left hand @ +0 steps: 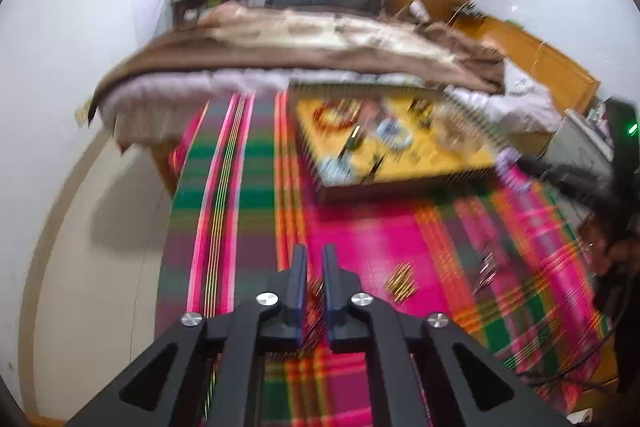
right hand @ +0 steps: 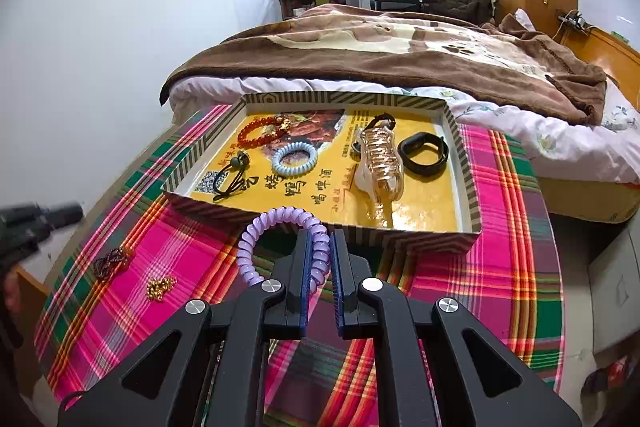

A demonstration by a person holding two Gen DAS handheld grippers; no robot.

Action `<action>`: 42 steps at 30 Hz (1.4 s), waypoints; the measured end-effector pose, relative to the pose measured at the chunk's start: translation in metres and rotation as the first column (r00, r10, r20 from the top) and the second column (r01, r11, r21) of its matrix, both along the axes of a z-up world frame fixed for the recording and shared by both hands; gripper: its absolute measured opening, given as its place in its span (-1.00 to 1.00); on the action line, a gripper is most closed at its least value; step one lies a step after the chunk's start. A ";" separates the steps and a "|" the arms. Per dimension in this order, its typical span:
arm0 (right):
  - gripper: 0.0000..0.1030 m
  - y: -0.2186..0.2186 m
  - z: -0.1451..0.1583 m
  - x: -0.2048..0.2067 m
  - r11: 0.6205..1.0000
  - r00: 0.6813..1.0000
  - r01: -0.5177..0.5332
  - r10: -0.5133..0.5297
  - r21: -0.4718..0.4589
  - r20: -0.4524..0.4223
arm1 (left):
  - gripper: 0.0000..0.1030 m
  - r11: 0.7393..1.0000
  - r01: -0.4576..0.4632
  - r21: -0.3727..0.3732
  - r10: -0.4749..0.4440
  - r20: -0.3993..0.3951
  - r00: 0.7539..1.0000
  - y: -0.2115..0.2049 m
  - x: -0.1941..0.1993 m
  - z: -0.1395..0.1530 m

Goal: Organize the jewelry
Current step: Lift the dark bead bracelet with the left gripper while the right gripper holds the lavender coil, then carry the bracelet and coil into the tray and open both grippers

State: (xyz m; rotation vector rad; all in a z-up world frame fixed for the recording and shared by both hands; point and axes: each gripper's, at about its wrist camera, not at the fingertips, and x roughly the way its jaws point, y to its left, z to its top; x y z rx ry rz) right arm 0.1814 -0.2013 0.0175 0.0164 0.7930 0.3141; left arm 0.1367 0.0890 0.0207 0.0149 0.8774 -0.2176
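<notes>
Gripping lilac coil band (right hand: 280,243), right hand-held gripper (right hand: 320,247) near box (right hand: 466,183) edge.

We count two spiral hair ties, one purple (right hand: 280,243) and one blue (right hand: 294,157), plus one black hair elastic (right hand: 228,179), three bracelets (amber (right hand: 260,129), dark red (right hand: 112,261), gold (right hand: 160,287)), one black band (right hand: 424,153), one hair claw (right hand: 380,163), one box (right hand: 466,163).

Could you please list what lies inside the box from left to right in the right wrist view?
Black hair tie → red bead bracelet → pale blue coil tie → clear hair clip → black band.
</notes>
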 end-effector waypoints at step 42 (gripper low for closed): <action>-0.82 0.000 0.016 0.025 0.999 1.000 0.016 -0.017 0.039 0.025 | -0.87 0.998 0.051 0.034 -0.054 0.087 0.995 -0.023 0.051 0.038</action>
